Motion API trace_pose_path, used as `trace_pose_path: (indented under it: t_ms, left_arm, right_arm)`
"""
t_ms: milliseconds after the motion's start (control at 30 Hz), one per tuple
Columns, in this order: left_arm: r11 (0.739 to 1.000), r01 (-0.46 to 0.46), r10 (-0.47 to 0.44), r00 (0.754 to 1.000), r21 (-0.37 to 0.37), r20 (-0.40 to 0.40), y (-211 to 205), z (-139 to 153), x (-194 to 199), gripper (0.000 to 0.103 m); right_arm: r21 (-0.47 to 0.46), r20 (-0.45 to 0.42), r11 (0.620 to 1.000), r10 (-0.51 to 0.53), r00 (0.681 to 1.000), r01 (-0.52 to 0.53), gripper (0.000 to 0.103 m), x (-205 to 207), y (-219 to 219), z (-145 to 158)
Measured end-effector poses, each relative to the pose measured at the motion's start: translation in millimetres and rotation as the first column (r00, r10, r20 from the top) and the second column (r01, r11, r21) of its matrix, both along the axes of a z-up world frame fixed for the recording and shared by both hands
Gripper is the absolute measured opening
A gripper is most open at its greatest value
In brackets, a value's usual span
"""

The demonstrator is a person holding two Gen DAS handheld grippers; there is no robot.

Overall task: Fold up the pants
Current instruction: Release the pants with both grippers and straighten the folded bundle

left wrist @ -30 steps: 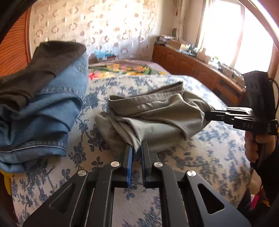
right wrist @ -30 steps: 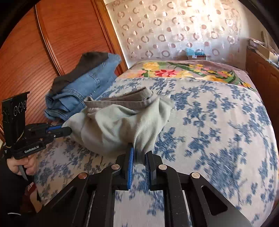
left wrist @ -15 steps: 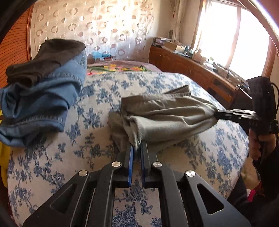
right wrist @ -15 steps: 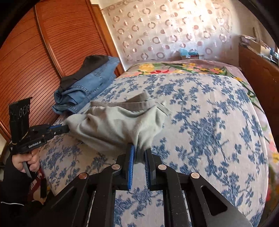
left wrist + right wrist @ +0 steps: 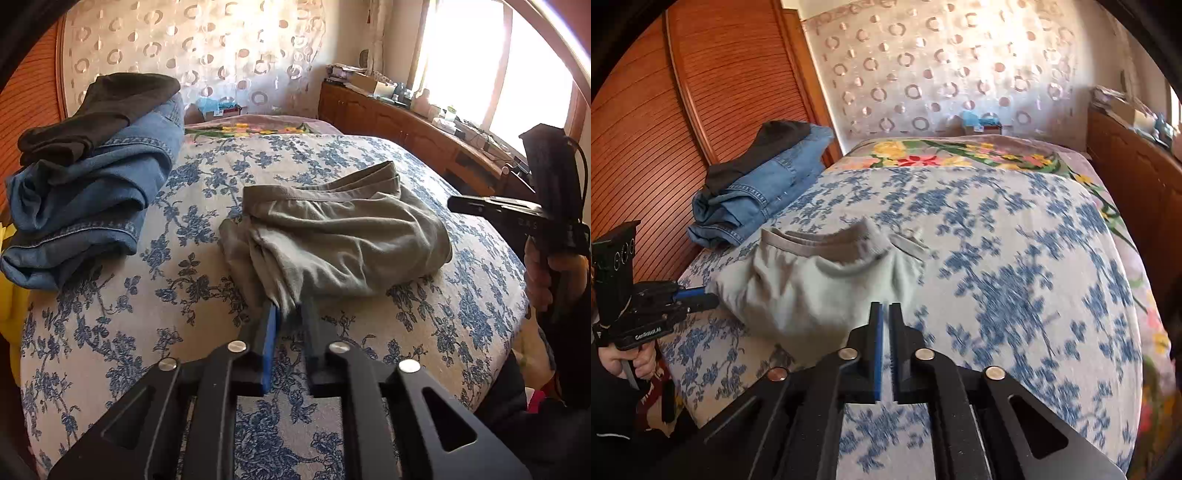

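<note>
A pair of soft grey-green pants point(image 5: 343, 240), folded into a thick, slightly rumpled bundle with the ribbed waistband on the far side, lies on a bed covered by a white bedspread with blue flowers point(image 5: 184, 266). Half a second ago both hand-held grippers pinched the bundle's near corners and the cloth was drawn taut between them; now it has slumped flat on the bed. The left gripper point(image 5: 290, 314) has just been opening: its black jaws with blue pads stand a little apart, with a tongue of cloth lying loosely between them, seemingly no longer pressed. The right gripper point(image 5: 885, 314) has let go completely; its jaws are nearly together with nothing between them, and its tips sit just clear of the bundle's near edge. This looks like the release after the last fold, so the task seems almost finished. What remains, probably, is drawing the left gripper back without dragging the corner open. A stack of folded blue denim jeans under a dark garment point(image 5: 92, 177) rests well apart, near the wooden wardrobe.
</note>
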State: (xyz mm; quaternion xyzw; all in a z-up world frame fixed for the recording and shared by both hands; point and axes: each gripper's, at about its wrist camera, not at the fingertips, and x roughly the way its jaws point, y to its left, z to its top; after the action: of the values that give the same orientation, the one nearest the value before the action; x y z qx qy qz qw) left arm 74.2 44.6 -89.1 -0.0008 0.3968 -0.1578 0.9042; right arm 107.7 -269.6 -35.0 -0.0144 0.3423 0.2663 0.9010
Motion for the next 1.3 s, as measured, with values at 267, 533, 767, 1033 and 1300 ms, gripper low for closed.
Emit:
trace_pose_path:
  t_ms: [267, 533, 767, 1033, 1300]
  left_arm:
    - [1.000, -0.022, 0.022, 0.999, 0.002, 0.028, 3, 8, 7, 0.049]
    - [0.999, -0.040, 0.040, 0.999, 0.018, 0.006, -6, -4, 30, 0.049]
    - [0.997, -0.052, 0.053, 0.998, 0.051, -0.027, -5, -17, 36, 0.049]
    - [0.998, -0.058, 0.059, 0.998, 0.024, -0.034, 0, -18, 36, 0.049]
    - [0.998, -0.062, 0.062, 0.998, 0.009, -0.017, 2, -12, 31, 0.049]
  right_arm:
    - [-0.049, 0.017, 0.998, 0.044, 0.999, -0.043, 0.042, 36, 33, -2]
    - [-0.097, 0.002, 0.993, 0.075, 0.997, -0.075, 0.040, 65, 55, -9]
    - [-0.077, 0.016, 0.996, 0.056, 0.998, -0.054, 0.008, 86, 56, 0]
    - [-0.070, -0.006, 0.998, 0.008, 1.000, -0.008, 0.021, 89, 59, -3]
    - [-0.055, 0.005, 0.997, 0.056, 0.998, -0.056, 0.036, 36, 41, -3]
